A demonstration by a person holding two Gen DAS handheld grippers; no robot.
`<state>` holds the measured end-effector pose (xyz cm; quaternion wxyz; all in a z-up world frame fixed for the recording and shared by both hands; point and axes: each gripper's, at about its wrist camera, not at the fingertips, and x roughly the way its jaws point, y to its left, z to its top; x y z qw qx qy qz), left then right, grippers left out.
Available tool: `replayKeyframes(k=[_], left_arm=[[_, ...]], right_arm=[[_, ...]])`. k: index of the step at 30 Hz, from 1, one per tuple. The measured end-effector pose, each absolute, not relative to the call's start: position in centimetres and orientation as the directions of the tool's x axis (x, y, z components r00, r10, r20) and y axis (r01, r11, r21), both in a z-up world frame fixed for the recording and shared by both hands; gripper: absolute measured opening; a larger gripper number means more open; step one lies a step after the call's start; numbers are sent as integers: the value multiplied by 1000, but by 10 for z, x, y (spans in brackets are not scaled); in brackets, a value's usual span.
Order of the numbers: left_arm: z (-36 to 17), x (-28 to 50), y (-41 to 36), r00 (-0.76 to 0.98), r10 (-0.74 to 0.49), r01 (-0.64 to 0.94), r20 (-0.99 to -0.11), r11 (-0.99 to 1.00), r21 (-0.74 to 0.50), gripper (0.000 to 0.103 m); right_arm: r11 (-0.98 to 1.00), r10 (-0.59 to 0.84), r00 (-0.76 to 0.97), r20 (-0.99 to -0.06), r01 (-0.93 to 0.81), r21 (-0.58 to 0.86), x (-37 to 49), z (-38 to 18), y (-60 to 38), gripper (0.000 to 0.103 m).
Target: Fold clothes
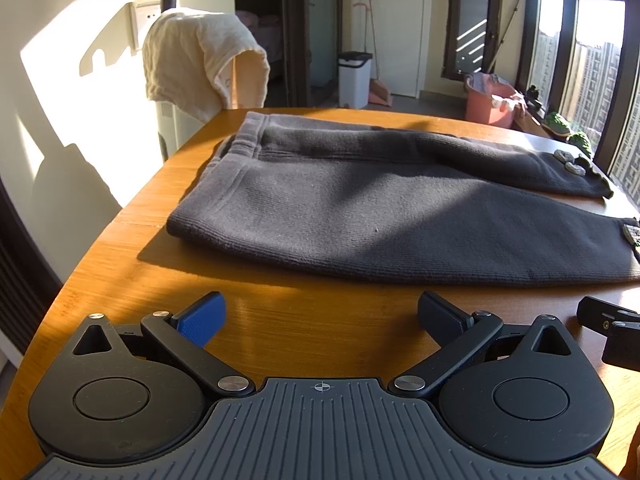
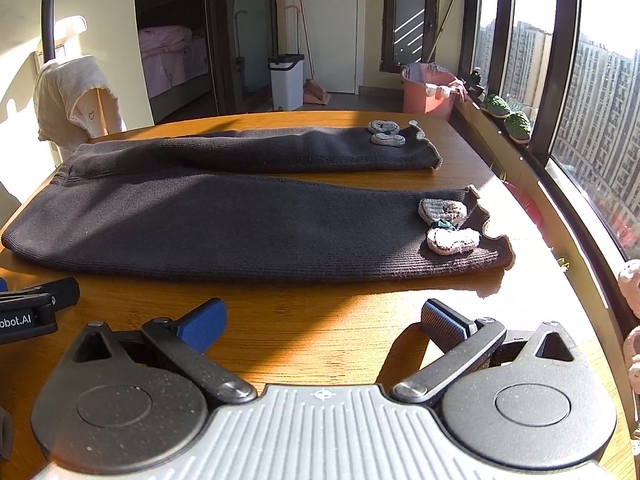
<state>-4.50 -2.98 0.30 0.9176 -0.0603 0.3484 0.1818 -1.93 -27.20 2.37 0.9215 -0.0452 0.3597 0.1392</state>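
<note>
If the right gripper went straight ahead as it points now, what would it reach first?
Probably the near edge of the dark trousers, after a strip of bare wooden table. The right gripper is open and empty; its height above the table is unclear.

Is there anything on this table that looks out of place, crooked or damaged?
Nothing stands out. The dark pants lie flat on the wooden table, legs spread apart, unfolded. The left gripper and right gripper hover before them, jaws open and empty.

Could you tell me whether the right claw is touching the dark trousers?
Apart. The right wrist view shows bare table between the open right claw and the trousers.
</note>
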Motion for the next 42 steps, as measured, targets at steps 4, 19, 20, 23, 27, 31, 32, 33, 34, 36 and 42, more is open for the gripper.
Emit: replayKeyframes(k=[4, 19, 20, 23, 27, 31, 32, 33, 34, 36, 42], left_arm=[[3, -44, -30, 691, 290, -373, -663, 928, 17, 103], [18, -39, -33, 763, 4, -86, -646, 992, -96, 103], [28, -43, -28, 791, -12, -69, -612, 992, -108, 103], [50, -32, -9, 838, 24, -84, -544, 993, -86, 103], [48, 21, 30, 804, -3, -119, -594, 979, -167, 103], [17, 47, 47, 739, -138, -103, -659, 944, -313, 103], [12, 42, 43, 750, -127, -89, -649, 953, -290, 103], [10, 37, 37, 753, -111, -76, -649, 964, -253, 103], [8, 32, 32, 749, -97, -64, -656, 974, -218, 103], [8, 20, 24, 739, -91, -61, -667, 978, -201, 103], [31, -11, 30, 736, -203, 3, -645, 955, -297, 103]], right_arm=[[952, 231, 689, -687, -304, 15, -17, 24, -273, 103], [863, 444, 754, -485, -505, 5, -2, 67, -294, 103], [870, 439, 769, -464, -493, 6, 9, 74, -296, 103], [889, 435, 777, -455, -450, 83, 50, 87, -303, 95], [846, 531, 598, -601, -418, 331, 89, 58, -307, 46], [849, 492, 608, -622, -494, 189, 64, 29, -296, 44], [849, 491, 604, -627, -493, 190, 58, 29, -299, 44], [849, 490, 600, -633, -492, 192, 52, 29, -302, 44], [849, 489, 595, -638, -491, 193, 46, 29, -305, 44], [850, 482, 594, -644, -495, 181, 33, 29, -311, 45], [846, 476, 607, -636, -512, 145, 20, 30, -318, 49]])
